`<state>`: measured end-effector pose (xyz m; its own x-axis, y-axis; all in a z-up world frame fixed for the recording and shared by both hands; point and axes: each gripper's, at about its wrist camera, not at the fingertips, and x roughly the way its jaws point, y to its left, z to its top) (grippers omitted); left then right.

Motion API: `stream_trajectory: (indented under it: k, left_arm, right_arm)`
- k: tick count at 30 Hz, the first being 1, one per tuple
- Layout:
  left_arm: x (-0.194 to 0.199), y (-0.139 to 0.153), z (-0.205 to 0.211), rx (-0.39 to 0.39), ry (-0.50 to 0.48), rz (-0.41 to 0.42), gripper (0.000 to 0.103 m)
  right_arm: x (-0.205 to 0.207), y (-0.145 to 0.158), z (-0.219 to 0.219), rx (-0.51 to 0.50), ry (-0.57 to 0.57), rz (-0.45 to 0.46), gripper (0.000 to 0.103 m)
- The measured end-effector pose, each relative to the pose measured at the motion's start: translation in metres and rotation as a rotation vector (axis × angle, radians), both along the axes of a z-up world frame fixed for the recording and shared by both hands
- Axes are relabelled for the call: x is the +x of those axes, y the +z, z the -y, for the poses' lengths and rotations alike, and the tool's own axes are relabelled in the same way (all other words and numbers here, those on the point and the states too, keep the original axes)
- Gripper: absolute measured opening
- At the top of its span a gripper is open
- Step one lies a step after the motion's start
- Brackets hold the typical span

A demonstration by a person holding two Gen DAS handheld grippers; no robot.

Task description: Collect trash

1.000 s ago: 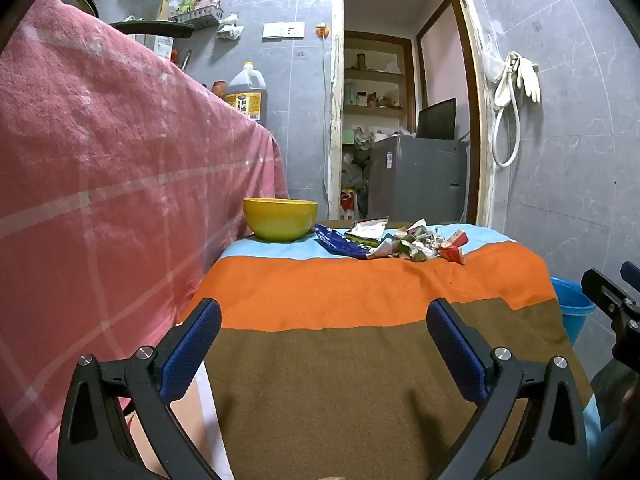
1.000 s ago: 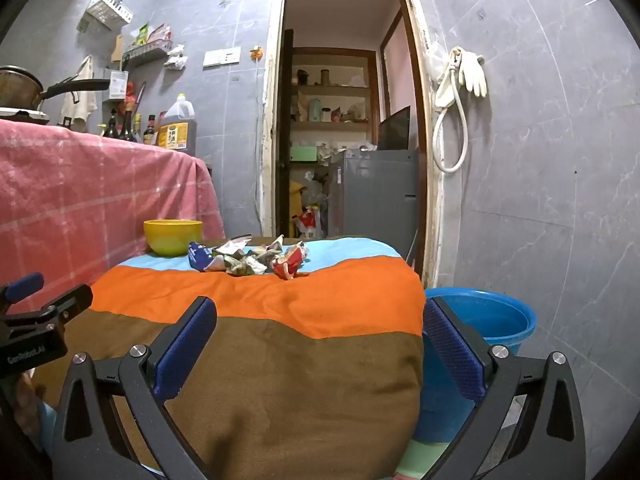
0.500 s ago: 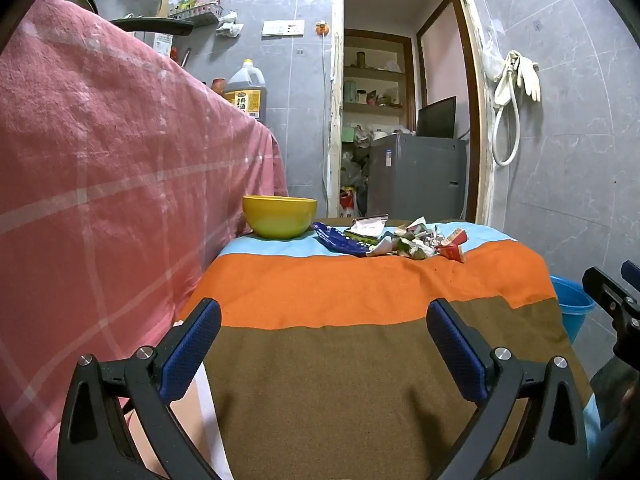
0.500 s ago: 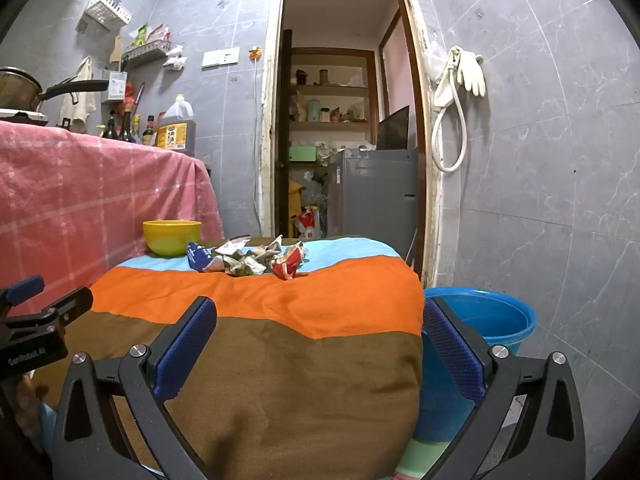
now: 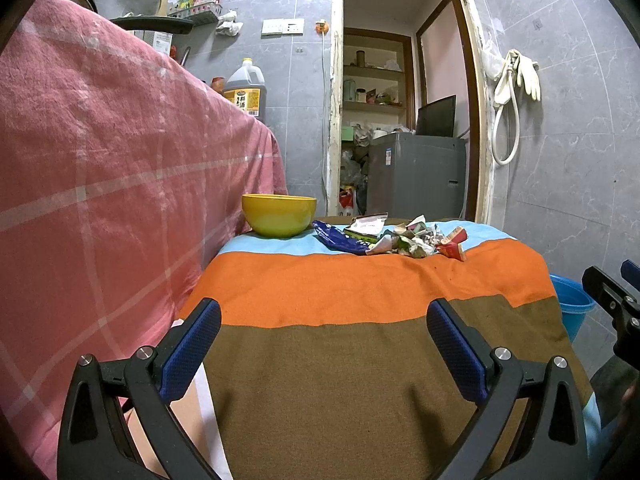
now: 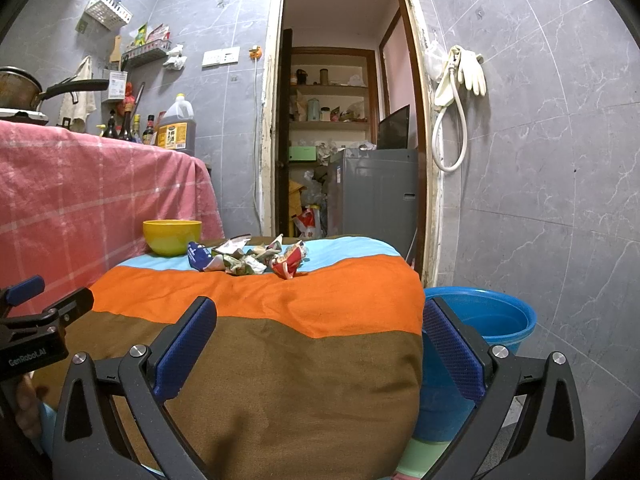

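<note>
A pile of crumpled wrappers (image 5: 404, 238) lies at the far end of a table covered with a striped brown, orange and light blue cloth (image 5: 360, 280); it also shows in the right wrist view (image 6: 252, 258). A yellow bowl (image 5: 279, 215) stands left of the pile, seen too in the right wrist view (image 6: 172, 236). A blue bucket (image 6: 480, 320) stands on the floor right of the table. My left gripper (image 5: 324, 336) and right gripper (image 6: 320, 332) are both open and empty, held over the near brown end, far from the trash.
A counter draped in pink checked cloth (image 5: 100, 180) rises close on the left, with an oil jug (image 6: 176, 126) and bottles on top. An open doorway (image 6: 344, 140) lies behind the table. Grey tiled wall (image 6: 540, 180) is on the right.
</note>
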<state>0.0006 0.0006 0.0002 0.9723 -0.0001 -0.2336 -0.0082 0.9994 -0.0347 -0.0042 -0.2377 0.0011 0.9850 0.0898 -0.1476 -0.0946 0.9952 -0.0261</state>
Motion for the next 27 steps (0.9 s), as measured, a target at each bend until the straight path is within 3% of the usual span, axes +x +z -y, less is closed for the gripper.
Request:
stream_trajectory:
  k: [27]
  left_arm:
    - [0.0016,-0.0046,0.0010,0.000,0.000,-0.003,0.101]
  right_arm:
    - [0.0009,-0.0008,-0.0012,0.001,-0.001,-0.002,0.103]
